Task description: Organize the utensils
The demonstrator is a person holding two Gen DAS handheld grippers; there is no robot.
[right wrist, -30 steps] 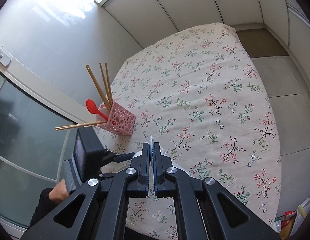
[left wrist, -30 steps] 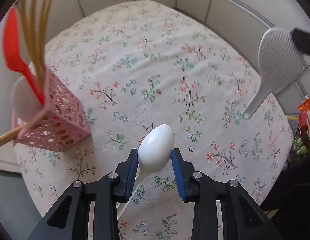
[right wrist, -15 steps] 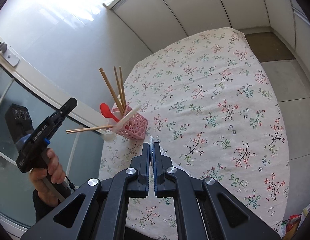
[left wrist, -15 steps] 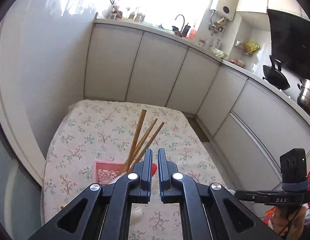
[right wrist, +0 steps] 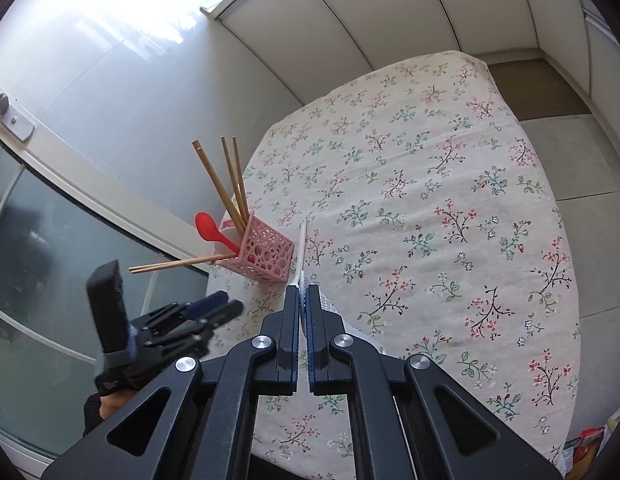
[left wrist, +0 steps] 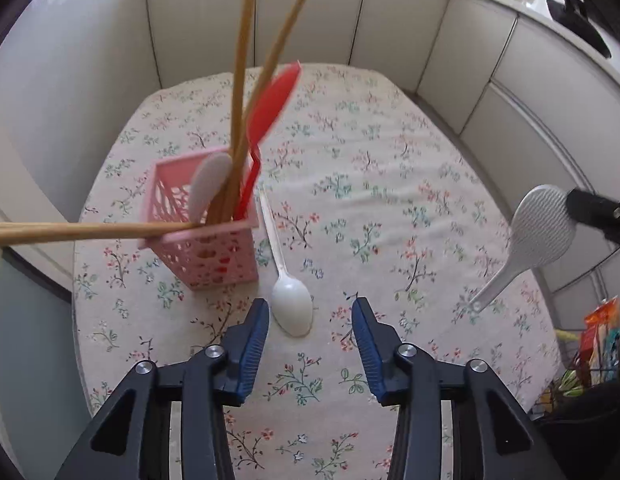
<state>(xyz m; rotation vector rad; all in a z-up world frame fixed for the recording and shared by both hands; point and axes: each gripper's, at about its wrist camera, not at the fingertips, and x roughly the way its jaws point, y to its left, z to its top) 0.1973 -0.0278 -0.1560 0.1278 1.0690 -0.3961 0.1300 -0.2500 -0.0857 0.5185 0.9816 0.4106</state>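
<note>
A pink lattice basket [left wrist: 214, 248] stands on the floral tablecloth [left wrist: 390, 184] and holds wooden chopsticks [left wrist: 240, 92], a red spoon [left wrist: 272, 104] and a white spoon [left wrist: 206, 188]. Just right of the basket a white plastic spoon [left wrist: 292, 312] lies on the cloth. Its bowl is near the left finger of my left gripper [left wrist: 311, 306], whose jaws are opening and do not touch it. My right gripper [right wrist: 302, 292] is shut on a white rice paddle [right wrist: 328, 306], which hangs at the right in the left wrist view [left wrist: 542, 232].
Two chopsticks [left wrist: 70, 232] jut sideways from the basket past the table's left edge. A glass door [right wrist: 50, 260] runs along that side and cabinets [left wrist: 390, 20] stand behind. A rack of packets [left wrist: 598, 340] sits off the right edge. A hand [right wrist: 110, 404] holds the left gripper [right wrist: 226, 308].
The left gripper held the white plastic spoon, swung up over the basket, then dropped back low with jaws apart; the spoon now lies beside the basket. The right gripper kept still with the paddle.
</note>
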